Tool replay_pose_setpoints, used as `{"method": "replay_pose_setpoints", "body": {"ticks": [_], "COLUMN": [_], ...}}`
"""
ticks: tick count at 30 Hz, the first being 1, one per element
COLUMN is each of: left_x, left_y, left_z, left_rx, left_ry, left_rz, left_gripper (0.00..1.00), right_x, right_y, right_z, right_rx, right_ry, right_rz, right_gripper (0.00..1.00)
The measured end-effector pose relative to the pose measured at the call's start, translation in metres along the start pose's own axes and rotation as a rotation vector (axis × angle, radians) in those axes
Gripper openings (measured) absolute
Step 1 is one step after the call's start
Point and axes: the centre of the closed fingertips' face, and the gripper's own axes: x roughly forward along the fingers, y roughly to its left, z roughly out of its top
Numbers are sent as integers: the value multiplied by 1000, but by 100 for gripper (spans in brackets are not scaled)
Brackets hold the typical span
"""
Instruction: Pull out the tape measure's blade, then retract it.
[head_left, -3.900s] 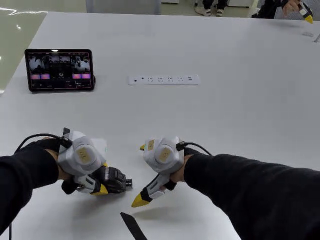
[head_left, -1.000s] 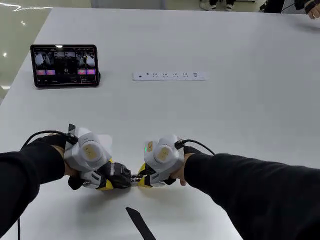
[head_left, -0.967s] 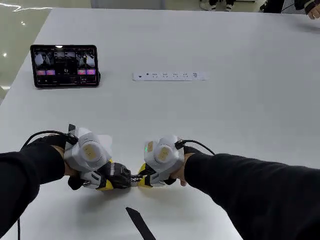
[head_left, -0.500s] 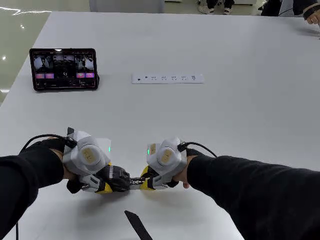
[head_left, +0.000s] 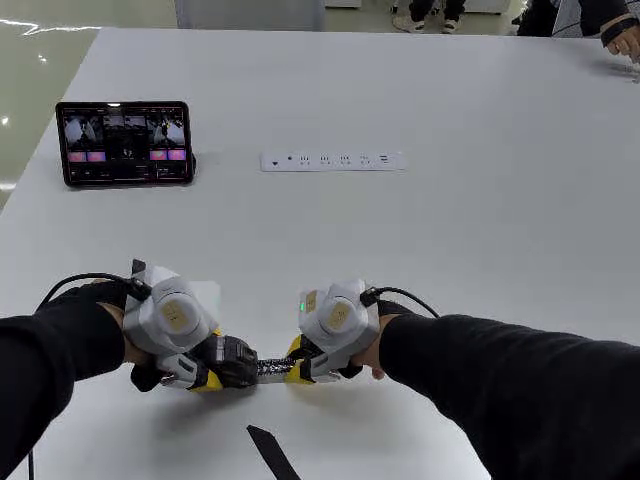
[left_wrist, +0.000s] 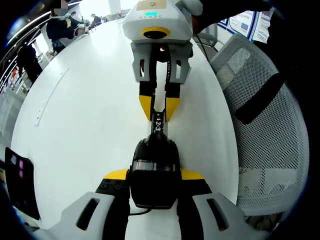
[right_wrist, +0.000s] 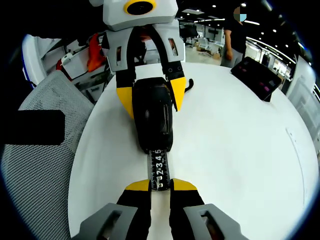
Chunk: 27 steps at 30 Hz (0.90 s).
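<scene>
**benchrat:** ok so where's the tape measure sitting in this one?

**tq_mike:** Down at the near side of the white table (head_left: 450, 200), a bit left of centre. The left claw (head_left: 208, 377) is clamped on the black tape measure (head_left: 236, 360), 1 yellow-tipped jaw on each side of the case. From the gripper views the case looks to be resting right on the table.

**benchrat:** and the blade?

**tq_mike:** A short bit of blade (head_left: 271, 367) is out of the case, running straight off to the right. The right claw (head_left: 293, 372) is pinched together on the end of it, so the strip sits squeezed between the 2 jaws. In the right gripper view you can read 2, 3, 4, 5 printed on the blade between the case and the jaws. The 2 claws point right at each other, tips near but apart, with that bit of blade bridging them.

**benchrat:** anything else lying around?

**tq_mike:** Yeah, a tablet (head_left: 124, 141) with its screen lit at the far left. There's also a white power strip (head_left: 332, 161) further back near the middle. Both are well apart from the claws. A black strap (head_left: 268, 455) lies at the near edge, just this side of the tape measure. The left gripper view also catches a grey mesh chair (left_wrist: 265, 140) beside the table. Both arms are in black sleeves (head_left: 500, 380).
</scene>
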Motion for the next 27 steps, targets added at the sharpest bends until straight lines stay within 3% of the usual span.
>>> {"method": "replay_pose_setpoints", "body": {"ticks": [27], "left_x": [0], "left_y": [0], "left_z": [1], "left_rx": [-1], "left_ry": [1], "left_rz": [1], "left_gripper": [30], "right_x": [-8], "right_y": [-1], "right_z": [-11], "right_rx": [11], "right_ry": [10], "right_rz": [0], "right_gripper": [9]}}
